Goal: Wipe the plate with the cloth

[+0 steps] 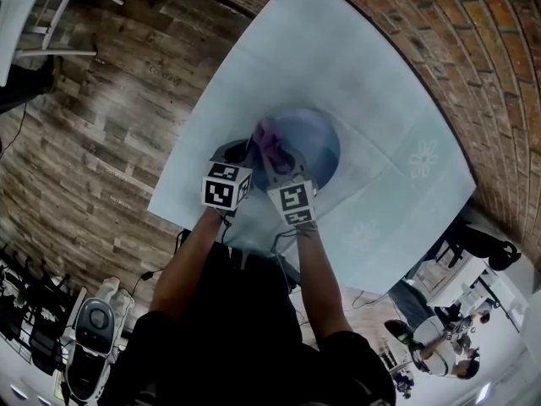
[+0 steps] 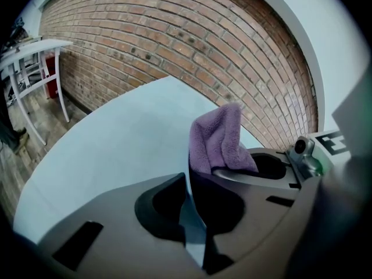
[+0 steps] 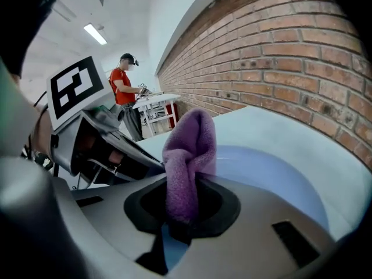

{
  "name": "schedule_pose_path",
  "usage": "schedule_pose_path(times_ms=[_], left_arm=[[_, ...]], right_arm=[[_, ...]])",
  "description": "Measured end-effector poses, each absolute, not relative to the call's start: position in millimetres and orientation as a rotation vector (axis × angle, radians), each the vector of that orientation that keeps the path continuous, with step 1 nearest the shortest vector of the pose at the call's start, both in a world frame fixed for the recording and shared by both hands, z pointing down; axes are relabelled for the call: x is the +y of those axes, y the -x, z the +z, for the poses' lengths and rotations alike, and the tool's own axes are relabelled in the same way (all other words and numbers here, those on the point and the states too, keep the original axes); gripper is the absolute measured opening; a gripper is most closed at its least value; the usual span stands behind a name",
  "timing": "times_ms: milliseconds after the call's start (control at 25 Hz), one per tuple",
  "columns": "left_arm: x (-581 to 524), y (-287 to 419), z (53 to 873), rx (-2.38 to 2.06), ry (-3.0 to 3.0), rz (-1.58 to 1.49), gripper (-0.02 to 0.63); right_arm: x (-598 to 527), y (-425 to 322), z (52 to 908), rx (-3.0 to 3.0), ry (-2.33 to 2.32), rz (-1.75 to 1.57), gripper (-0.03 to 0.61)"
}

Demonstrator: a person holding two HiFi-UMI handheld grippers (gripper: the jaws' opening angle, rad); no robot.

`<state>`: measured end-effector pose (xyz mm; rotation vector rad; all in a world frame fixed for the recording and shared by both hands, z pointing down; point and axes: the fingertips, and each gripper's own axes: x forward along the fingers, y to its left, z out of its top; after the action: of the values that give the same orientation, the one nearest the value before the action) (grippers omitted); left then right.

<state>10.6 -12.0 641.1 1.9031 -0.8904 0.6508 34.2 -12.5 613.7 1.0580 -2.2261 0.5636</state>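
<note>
A blue plate (image 1: pixel 319 146) lies in the middle of a pale blue tablecloth (image 1: pixel 380 100). My left gripper (image 1: pixel 245 152) is at the plate's near-left edge. In the left gripper view its jaws (image 2: pixel 187 182) are shut, with a thin blue sliver of the plate's rim (image 2: pixel 192 217) between them. My right gripper (image 1: pixel 272 156) sits just to the right of it, over the plate. It is shut on a purple cloth (image 3: pixel 189 161), which stands up in a fold from between the jaws (image 3: pixel 181 214). The plate (image 3: pixel 273 176) shows beyond. The cloth (image 2: pixel 218 138) also shows in the left gripper view.
A brick wall (image 2: pixel 174 45) runs behind the table. A white metal table (image 2: pixel 32 54) stands on the wooden floor at the left. A person in a red shirt (image 3: pixel 121 85) works at a far bench. Equipment (image 1: pixel 93 332) sits on the floor near my feet.
</note>
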Motion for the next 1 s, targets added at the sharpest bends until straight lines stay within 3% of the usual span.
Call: schedule_pose_path(times_ms=[1000], left_arm=[[-11,-12,640,-0.888,-1.912,0.646,0.049]], right_arm=[[-50,-65,625,-2.090,-1.188,0.559,0.075]])
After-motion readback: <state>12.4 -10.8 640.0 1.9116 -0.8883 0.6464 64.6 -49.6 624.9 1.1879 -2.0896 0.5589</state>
